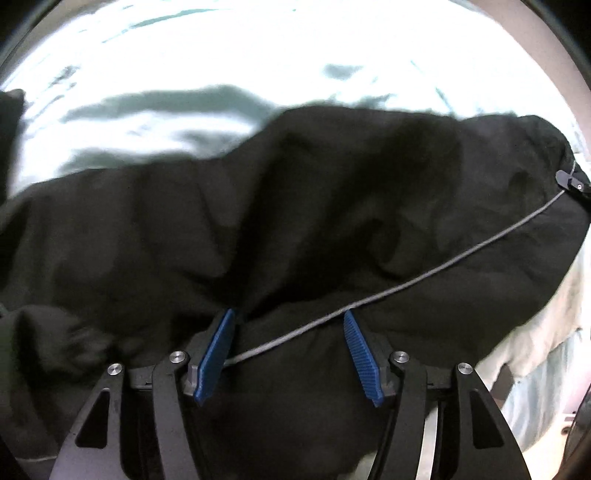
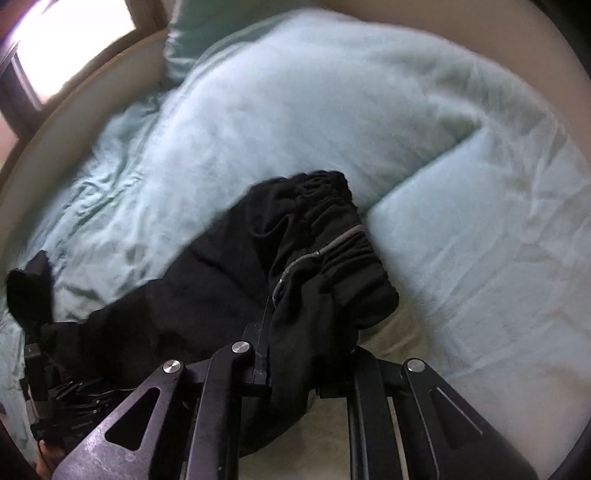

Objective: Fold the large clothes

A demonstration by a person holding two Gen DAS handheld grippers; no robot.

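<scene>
A large black garment (image 1: 295, 206) with a thin grey stripe (image 1: 461, 254) lies bunched on a pale green bed. My left gripper (image 1: 290, 321) is open, its blue pads (image 1: 216, 354) spread apart just over the cloth, which bulges between them. In the right wrist view the same black garment (image 2: 221, 295) shows its gathered elastic waistband (image 2: 332, 229). My right gripper (image 2: 306, 332) is buried in the waist end; cloth drapes over both fingers and hides the tips. The other gripper shows at the far left (image 2: 40, 365).
A pale green sheet (image 2: 258, 110) covers the bed, rumpled, with a thick folded duvet (image 2: 480, 221) at the right. A beige bed frame (image 2: 55, 122) curves along the left and a bright window (image 2: 74, 33) is beyond it.
</scene>
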